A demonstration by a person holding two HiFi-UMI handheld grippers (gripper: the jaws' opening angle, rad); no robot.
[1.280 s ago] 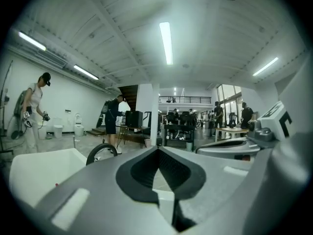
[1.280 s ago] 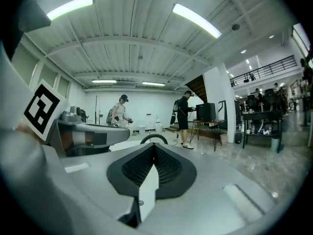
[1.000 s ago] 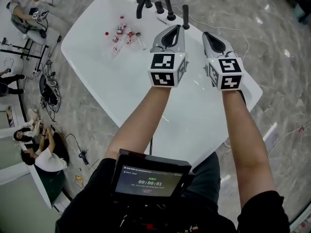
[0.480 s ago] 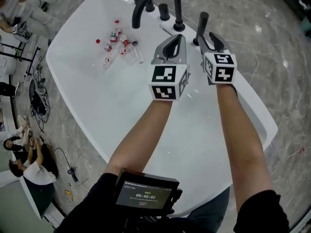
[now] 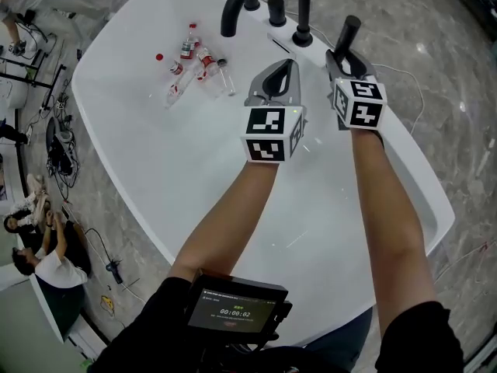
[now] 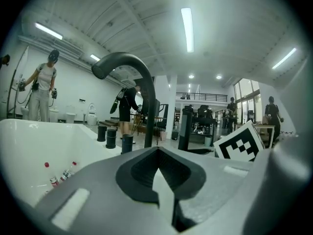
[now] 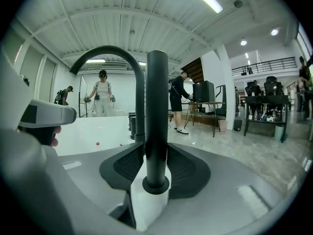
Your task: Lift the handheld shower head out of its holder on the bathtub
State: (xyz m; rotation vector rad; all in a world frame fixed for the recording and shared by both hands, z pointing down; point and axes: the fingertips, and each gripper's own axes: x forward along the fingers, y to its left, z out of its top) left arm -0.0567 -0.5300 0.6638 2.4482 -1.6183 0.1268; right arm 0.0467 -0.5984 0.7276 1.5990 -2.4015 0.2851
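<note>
Big glossy white oval bathtub [image 5: 147,154] fills the head view. On its far rim stands a tall matte-black arched faucet spout [image 5: 229,14].

The slim matte-black cylindrical shower head [image 5: 349,31] is to the right of the spout, upright in its round black collar holder [image 7: 156,185] on the rim.

Right gripper [image 5: 345,54]: jaws part-open, the wand stands in the gap between them low down, and I see no firm pinch. Left gripper [image 5: 286,67]: jaws closed together, nothing held, hovering over the basin beside the right one.

Handling guess: rigid, smooth, probably slippery, light to moderate weight. Grip mid-shaft above the collar and pull straight up. A hose underneath may drag, but none is visible.

In the way: the spout and short black cylindrical knobs [image 5: 276,10] sit close on the left, so keep the lift vertical. Small clear plastic bottles with red caps [image 5: 194,61] lie in the basin, well apart.
</note>
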